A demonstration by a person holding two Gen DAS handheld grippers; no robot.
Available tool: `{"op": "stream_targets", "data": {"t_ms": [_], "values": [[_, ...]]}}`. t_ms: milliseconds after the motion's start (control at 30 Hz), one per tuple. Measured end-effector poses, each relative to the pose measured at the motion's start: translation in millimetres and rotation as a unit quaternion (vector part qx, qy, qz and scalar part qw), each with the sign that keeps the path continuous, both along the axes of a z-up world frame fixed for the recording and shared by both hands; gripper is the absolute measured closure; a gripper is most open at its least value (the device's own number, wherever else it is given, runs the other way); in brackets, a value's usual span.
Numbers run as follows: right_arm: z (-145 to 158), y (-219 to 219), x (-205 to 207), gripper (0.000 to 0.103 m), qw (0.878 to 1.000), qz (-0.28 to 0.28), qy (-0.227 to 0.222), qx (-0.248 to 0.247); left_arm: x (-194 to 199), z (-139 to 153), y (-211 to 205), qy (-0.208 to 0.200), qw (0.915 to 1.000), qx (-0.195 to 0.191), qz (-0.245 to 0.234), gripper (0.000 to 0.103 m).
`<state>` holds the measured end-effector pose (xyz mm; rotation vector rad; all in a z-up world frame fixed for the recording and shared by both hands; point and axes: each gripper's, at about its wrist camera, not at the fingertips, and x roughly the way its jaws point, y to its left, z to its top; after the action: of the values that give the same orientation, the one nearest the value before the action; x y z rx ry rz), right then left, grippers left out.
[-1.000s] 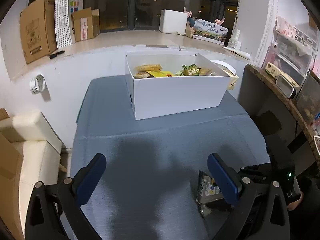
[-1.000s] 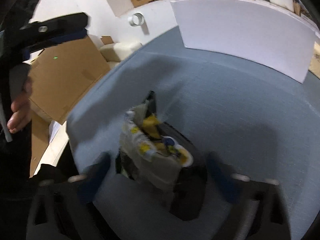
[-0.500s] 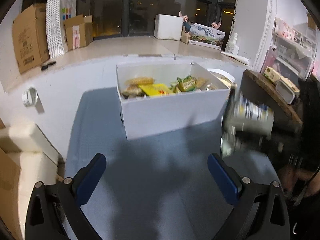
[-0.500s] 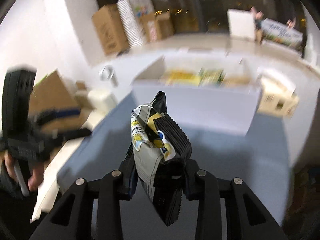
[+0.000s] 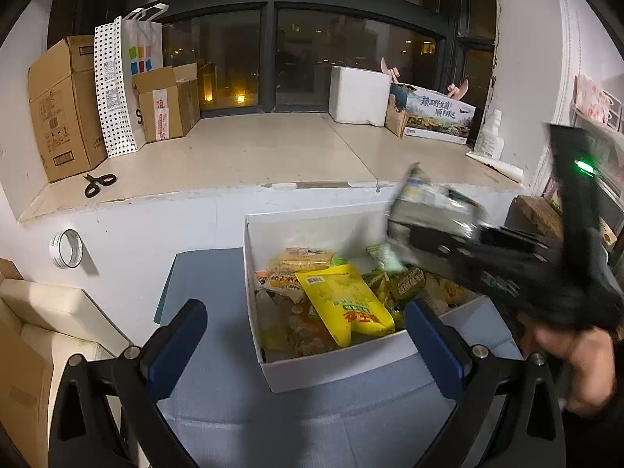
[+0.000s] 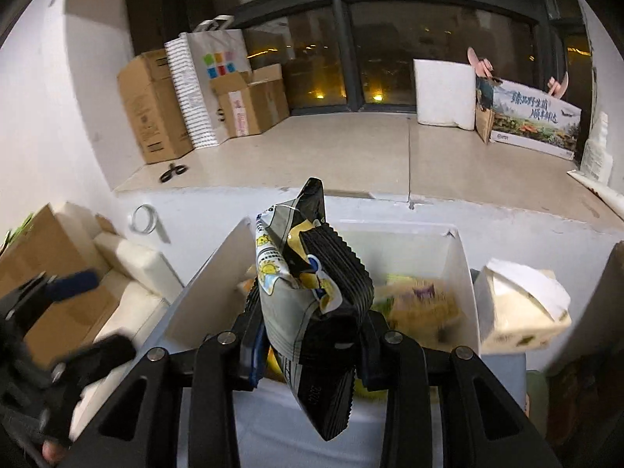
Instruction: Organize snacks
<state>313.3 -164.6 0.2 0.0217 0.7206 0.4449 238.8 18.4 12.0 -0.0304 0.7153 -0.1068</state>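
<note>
My right gripper [image 6: 308, 355] is shut on a grey and black snack bag [image 6: 300, 296] with yellow print, held upright over the near edge of the white box [image 6: 466, 296]. In the left wrist view the right gripper [image 5: 413, 234] holds the snack bag [image 5: 425, 202] above the right part of the white box [image 5: 331, 366], which holds several snack packets, among them a yellow pouch [image 5: 347, 308]. My left gripper [image 5: 306, 345] is open and empty, low in front of the box over the blue table cloth [image 5: 218, 351].
A tape roll [image 5: 66, 249] hangs on the white wall left of the table. A window ledge behind the box carries cardboard boxes [image 5: 62, 105], scissors [image 5: 99, 184] and a foam box [image 5: 358, 95]. A tissue pack [image 6: 522, 312] sits right of the white box. A cream seat [image 5: 50, 312] stands left.
My right gripper closed on the snack bag on the cloth, lifted it and carried it forward over the white box. My left gripper moved closer to the box and stayed open.
</note>
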Motion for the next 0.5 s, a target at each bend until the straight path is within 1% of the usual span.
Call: {"op": "stream_targets", "data": {"t_ms": [33, 67, 133, 267, 400, 467, 500], "values": [[-3.1, 1.4, 9.7, 0.031, 1.000, -0.005, 0.008, -0.001, -0.1, 0.0, 0.5, 0.000, 1.0000, 0.000, -0.001, 0.000], [-6.0, 1.8, 19.7, 0.001, 1.000, -0.018, 0.019, -0.003, -0.2, -0.2, 0.8, -0.001, 1.0000, 0.002, -0.003, 0.000], [-4.9, -4.1, 28.3, 0.000, 0.999, -0.032, 0.012, 0.021, -1.9, -0.3, 1.3, -0.003, 0.9999, 0.012, 0.000, 0.000], [-0.4, -11.2, 23.9, 0.000, 0.999, -0.033, 0.005, 0.039, -7.0, 0.8, 1.6, -0.005, 0.9999, 0.015, -0.001, 0.000], [3.9, -19.3, 6.0, 0.000, 0.998, -0.035, -0.003, 0.044, -12.9, 4.4, 0.0, -0.009, 0.9999, 0.014, 0.001, 0.000], [5.0, -24.7, -7.6, 0.000, 0.998, -0.031, -0.005, 0.049, -18.1, 6.2, -2.0, -0.013, 0.9998, 0.017, 0.001, 0.000], [5.9, -26.6, -16.6, 0.000, 0.999, -0.029, -0.006, 0.044, -21.8, 7.0, -3.0, -0.017, 0.9996, 0.021, 0.002, 0.000]]}}
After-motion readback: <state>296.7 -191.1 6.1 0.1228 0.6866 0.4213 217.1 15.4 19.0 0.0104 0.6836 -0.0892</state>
